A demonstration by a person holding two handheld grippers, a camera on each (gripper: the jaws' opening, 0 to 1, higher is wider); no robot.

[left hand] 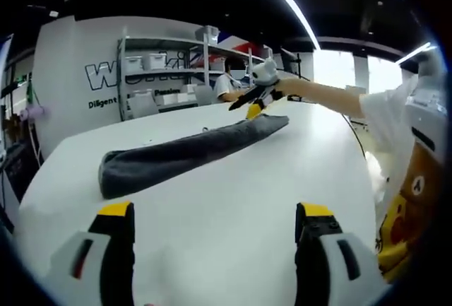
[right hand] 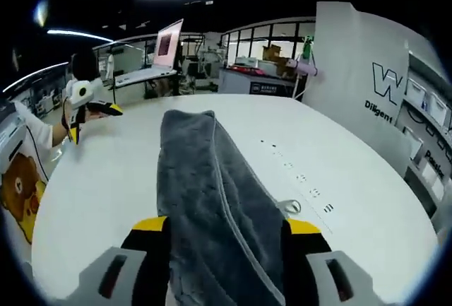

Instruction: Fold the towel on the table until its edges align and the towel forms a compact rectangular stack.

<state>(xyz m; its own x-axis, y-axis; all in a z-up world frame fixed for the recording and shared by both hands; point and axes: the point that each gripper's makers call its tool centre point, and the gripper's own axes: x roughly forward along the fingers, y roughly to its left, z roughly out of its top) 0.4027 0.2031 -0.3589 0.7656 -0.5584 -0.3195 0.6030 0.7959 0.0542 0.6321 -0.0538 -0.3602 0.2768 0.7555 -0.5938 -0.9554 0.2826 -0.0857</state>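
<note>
Left gripper: jaws spread wide, holding nothing, low over the bare white table.
Right gripper: jaws either side of the near end of the grey towel; whether they actually pinch it I cannot tell.
Towel: a long, narrow folded strip lying flat across the table.
Far: shelving behind the table.
Risk: lifting one end alone could let the layers slide apart, so the edges misalign.
</note>
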